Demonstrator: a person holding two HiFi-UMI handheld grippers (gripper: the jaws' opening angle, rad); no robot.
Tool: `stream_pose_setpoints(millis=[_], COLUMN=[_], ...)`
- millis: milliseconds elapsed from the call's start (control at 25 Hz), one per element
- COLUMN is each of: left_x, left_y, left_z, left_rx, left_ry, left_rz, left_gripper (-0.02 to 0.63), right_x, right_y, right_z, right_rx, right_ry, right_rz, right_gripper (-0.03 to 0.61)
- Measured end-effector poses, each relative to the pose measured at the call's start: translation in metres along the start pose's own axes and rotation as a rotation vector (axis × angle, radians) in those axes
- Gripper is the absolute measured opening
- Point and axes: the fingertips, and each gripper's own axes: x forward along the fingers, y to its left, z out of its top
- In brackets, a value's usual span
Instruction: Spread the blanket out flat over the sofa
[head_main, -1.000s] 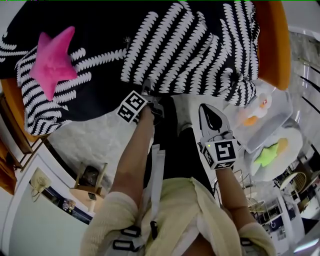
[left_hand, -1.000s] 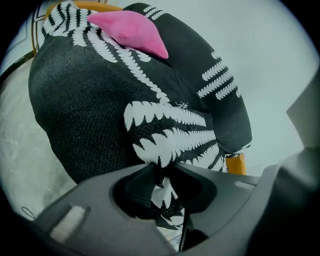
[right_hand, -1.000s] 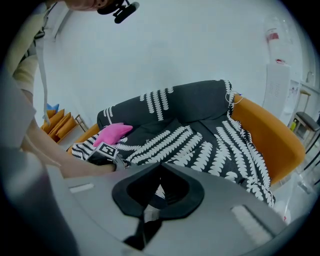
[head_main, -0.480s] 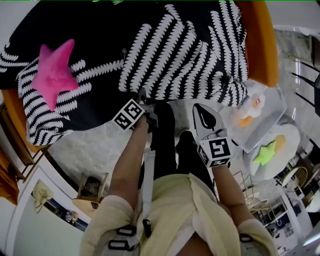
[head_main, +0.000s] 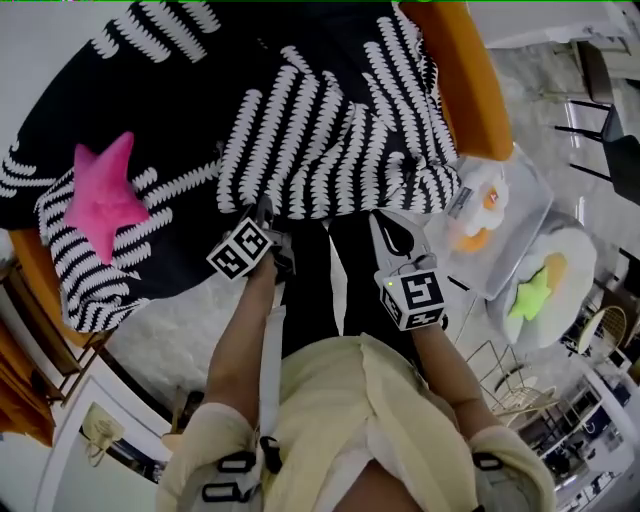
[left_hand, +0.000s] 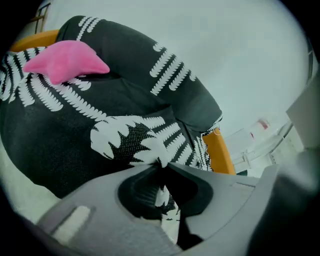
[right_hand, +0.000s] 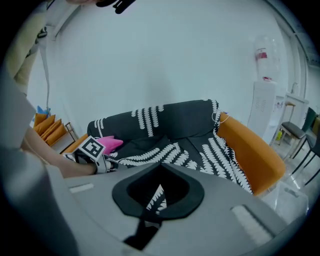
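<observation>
Blanket (head_main: 330, 130), black with white leaf stripes, lay draped over the orange sofa (head_main: 470, 80), its length running from arm to arm and its near edge drawn up toward the person. On the left gripper (left_hand: 162, 167) the jaws had just been closing and pinched a fold of that edge; on the right gripper (right_hand: 160, 167) the jaws were likewise clamped on it. Most of the sofa was hidden under the cloth.

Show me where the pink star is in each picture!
Head view: the pink star is far left, lying on the blanket.
Left gripper view: upper left.
Right gripper view: small, left of middle.
Shared landmark: the orange sofa arm at the blanket's other end.
</observation>
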Motion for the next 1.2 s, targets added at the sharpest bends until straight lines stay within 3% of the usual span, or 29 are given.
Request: stream_pose_setpoints(millis=[440, 800, 1200], left_x=[0.008, 0.054, 0.133], left_y=[-0.096, -0.215, -0.294], left_z=[0.037, 0.064, 0.090], left_rx=[0.091, 0.170, 0.222], left_ry=[-0.041, -0.064, -0.069], left_rz=[-0.075, -0.172, -0.193], left_gripper=[0.023, 0.023, 0.023], right_x=[0.018, 0.013, 0.017], right_y=[-0.069, -0.137, -0.225], right_z=[0.020, 0.055, 0.073], right_rx=[0.044, 0.065, 0.163], right_ry=[-0.054, -0.106, -0.146], right_rz=[0.017, 0.044, -0.003], right_gripper=[0.005, 0.005, 0.005])
